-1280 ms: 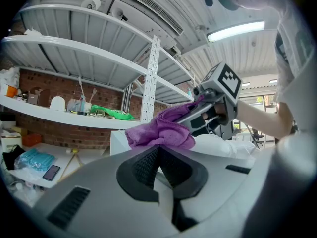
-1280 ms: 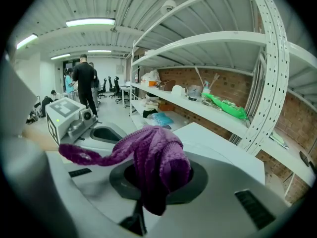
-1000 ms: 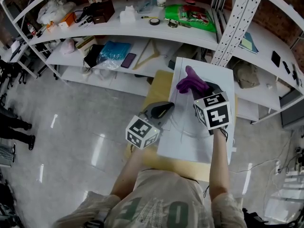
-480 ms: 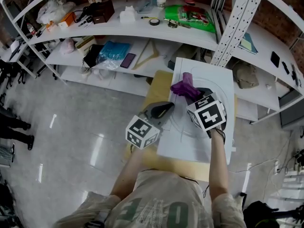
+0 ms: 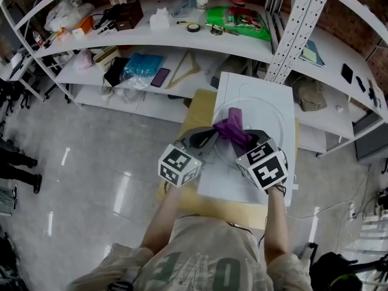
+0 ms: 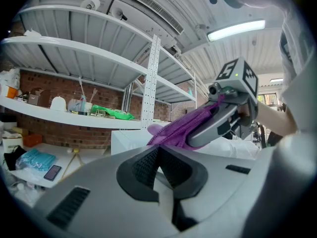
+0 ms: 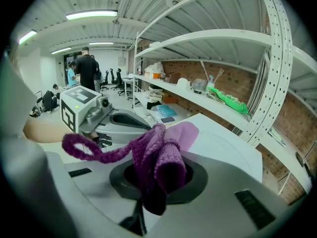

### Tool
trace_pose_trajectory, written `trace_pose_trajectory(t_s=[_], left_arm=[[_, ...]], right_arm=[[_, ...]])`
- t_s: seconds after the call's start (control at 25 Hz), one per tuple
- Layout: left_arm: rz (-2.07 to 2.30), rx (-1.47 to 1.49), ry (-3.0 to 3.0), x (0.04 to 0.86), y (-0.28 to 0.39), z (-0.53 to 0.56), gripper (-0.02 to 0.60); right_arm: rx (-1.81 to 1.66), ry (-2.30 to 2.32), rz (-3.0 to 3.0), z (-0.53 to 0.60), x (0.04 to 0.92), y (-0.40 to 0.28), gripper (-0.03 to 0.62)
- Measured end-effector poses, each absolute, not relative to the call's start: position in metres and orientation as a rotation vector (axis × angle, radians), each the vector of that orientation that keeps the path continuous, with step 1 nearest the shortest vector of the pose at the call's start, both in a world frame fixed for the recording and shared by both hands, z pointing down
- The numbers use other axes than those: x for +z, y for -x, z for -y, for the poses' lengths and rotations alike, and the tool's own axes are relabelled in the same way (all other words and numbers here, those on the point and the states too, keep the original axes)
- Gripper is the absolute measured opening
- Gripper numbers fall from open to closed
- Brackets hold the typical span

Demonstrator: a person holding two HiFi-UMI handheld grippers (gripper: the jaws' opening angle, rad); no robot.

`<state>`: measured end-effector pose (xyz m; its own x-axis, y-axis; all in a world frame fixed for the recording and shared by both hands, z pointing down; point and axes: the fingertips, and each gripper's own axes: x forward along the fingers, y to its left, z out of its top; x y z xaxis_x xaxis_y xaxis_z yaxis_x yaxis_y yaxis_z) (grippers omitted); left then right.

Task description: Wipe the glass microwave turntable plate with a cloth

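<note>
The clear glass turntable plate point(image 5: 284, 121) lies on a white board point(image 5: 254, 83); only its faint round rim shows. My right gripper point(image 5: 241, 139) is shut on a bunched purple cloth point(image 5: 230, 127), which rests over the plate's near-left part. In the right gripper view the cloth point(image 7: 159, 155) bulges out between the jaws, with a loose strand to the left. My left gripper point(image 5: 209, 137) sits at the plate's left rim, right beside the cloth. Its pads point(image 6: 144, 166) are closed to a thin slit, apparently on that rim. The glass itself is hard to make out there.
The board lies on a small wooden table point(image 5: 203, 111). White shelves point(image 5: 151, 32) behind hold boxes, tools and a green packet point(image 5: 239, 18). A perforated white upright point(image 5: 297, 26) rises at the right. People stand far off in the room point(image 7: 89, 68).
My right gripper has drawn the purple cloth across the plate from its far side toward me and the left gripper. The left gripper has stayed at the rim.
</note>
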<state>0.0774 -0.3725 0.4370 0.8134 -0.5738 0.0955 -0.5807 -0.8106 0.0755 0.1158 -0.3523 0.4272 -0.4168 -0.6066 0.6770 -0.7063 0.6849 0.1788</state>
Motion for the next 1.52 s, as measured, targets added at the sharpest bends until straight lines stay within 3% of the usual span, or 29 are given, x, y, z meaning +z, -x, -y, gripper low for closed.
trace_pose_trajectory(t_s=[0.84, 1.2, 1.52], left_arm=[[0.946, 0.118, -2.885, 0.438, -0.077, 0.372, -0.003], [0.940, 0.111, -2.881, 0.437, -0.078, 0.373, -0.003], [0.939, 0.108, -2.876, 0.439, -0.077, 0.370, -0.003]], right_arm=[[0.191, -1.006, 2.189, 0.276, 0.425, -0.105, 0.051], [0.081, -1.315, 2.161, 0.361, 0.374, -0.160, 0.051], [0.139, -1.426, 2.039, 0.444, 0.397, -0.188, 0.051]])
